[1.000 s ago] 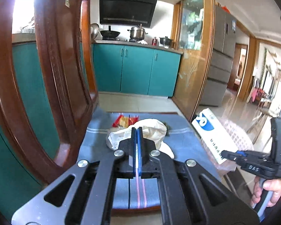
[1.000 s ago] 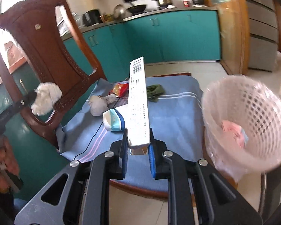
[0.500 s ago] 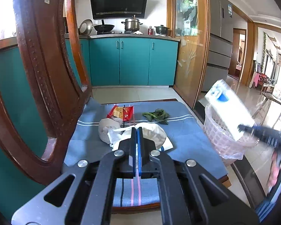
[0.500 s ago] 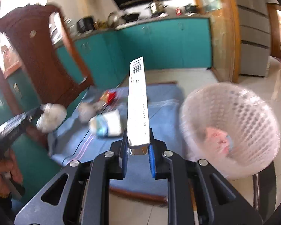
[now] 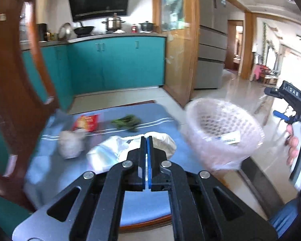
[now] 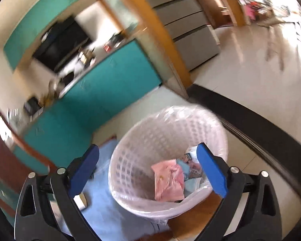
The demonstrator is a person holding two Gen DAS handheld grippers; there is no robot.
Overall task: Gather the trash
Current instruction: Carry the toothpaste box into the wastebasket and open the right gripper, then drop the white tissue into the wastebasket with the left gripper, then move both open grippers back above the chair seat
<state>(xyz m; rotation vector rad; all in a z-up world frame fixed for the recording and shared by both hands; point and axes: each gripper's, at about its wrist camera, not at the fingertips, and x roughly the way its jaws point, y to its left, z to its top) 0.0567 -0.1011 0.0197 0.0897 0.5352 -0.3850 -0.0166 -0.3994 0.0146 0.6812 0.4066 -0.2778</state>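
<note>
Trash [image 5: 148, 140], a white wad, is pinched in the closed left tool [image 5: 146, 140] for carrying to the bin [image 6: 142, 140]; right tool [image 6: 148, 160] is spread wide, empty, above bin.

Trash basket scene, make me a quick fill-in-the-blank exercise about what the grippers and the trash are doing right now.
1. The right gripper is ____ above the white basket.
2. The left gripper is shut on a white ____.
3. The pink paper lies ____ the basket.
4. The red wrapper lies on the ____ cloth.

Missing words: open; bag; inside; blue
</note>
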